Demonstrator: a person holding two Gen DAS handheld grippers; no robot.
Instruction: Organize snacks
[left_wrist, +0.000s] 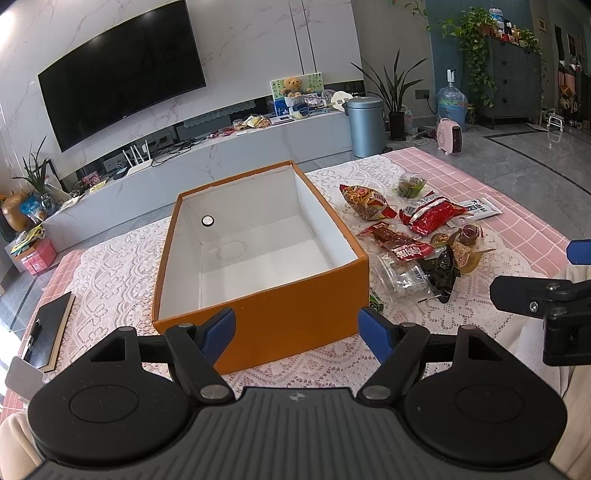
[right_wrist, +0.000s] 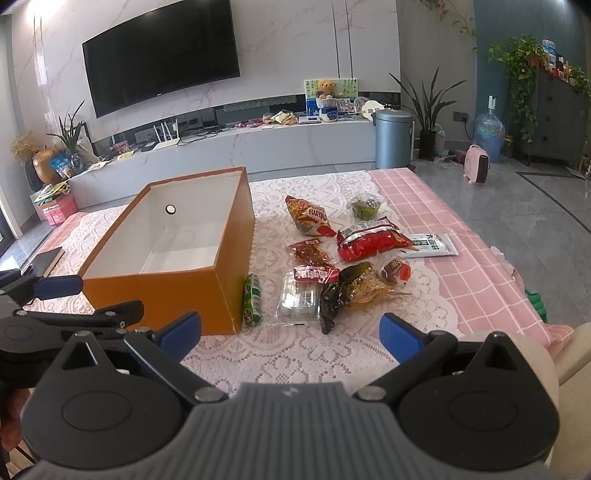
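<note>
I worked in a home living room: a big television (right_wrist: 162, 55) hung on a marble wall above a long low media console (right_wrist: 258, 142), with potted plants (right_wrist: 424, 107), a teddy bear (right_wrist: 325, 88) and a water jug (right_wrist: 489, 133) around.

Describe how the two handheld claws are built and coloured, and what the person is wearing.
Both claws match. The left claw and right claw each have blue fingers on black linkage arms with silver pivot bolts, two round black discs, and a ribbed grey body bearing a small round emblem. No cables show. The person wears a cream sleeve.
</note>
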